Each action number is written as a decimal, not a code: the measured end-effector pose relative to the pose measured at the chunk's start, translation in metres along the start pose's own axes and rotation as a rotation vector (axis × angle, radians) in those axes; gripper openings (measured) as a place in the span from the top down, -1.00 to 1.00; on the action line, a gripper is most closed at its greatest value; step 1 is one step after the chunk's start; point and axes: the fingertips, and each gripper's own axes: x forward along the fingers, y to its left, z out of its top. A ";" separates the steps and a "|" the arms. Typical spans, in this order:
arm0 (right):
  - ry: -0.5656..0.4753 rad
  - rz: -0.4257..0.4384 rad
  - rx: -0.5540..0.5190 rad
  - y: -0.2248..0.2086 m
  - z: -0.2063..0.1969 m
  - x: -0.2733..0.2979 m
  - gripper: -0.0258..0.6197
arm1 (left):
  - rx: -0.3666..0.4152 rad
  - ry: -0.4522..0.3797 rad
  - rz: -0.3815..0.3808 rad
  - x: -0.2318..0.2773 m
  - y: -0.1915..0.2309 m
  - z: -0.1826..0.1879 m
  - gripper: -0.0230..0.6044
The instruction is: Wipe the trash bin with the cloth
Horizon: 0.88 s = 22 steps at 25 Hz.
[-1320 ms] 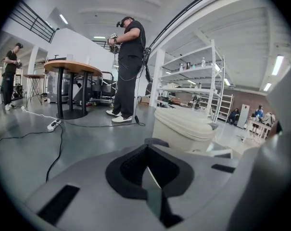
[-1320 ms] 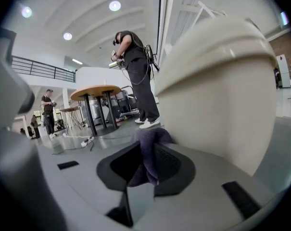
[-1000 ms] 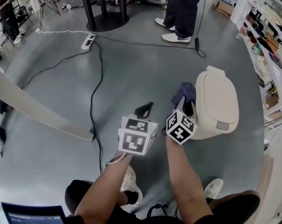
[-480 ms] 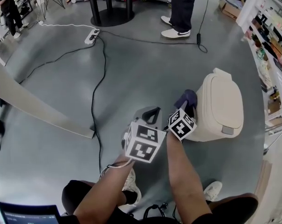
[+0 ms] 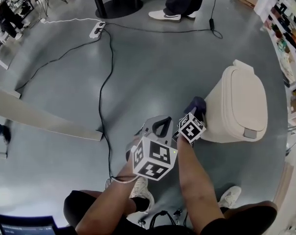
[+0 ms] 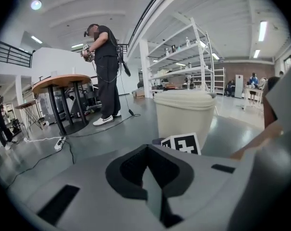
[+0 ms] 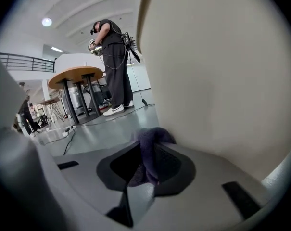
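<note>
Right gripper view: cloth (image 7: 152,137) pinched in right gripper (image 7: 146,170), pressed to bin (image 7: 217,71) flank just ahead, now lower along it than a second ago, so wiping proceeds; lid (image 5: 246,101) down, contents unseen; left gripper (image 6: 149,177) alongside, jaws together, empty.

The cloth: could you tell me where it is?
The cloth sits centre-right in the head view, held in the right gripper's tongs at the trash bin's side.
</note>
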 end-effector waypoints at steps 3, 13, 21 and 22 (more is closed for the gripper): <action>0.030 -0.001 -0.023 -0.004 -0.017 0.014 0.69 | -0.023 0.024 0.001 0.005 0.005 -0.010 0.94; 0.025 0.053 -0.035 -0.003 -0.010 0.005 0.69 | -0.190 0.021 0.003 0.004 0.017 -0.007 0.94; -0.121 0.293 -0.056 0.037 0.034 -0.116 0.69 | -0.152 -0.058 0.013 0.000 0.014 0.029 0.94; -0.122 0.319 -0.065 0.038 0.034 -0.135 0.69 | -0.154 -0.062 0.022 -0.004 0.015 0.031 0.94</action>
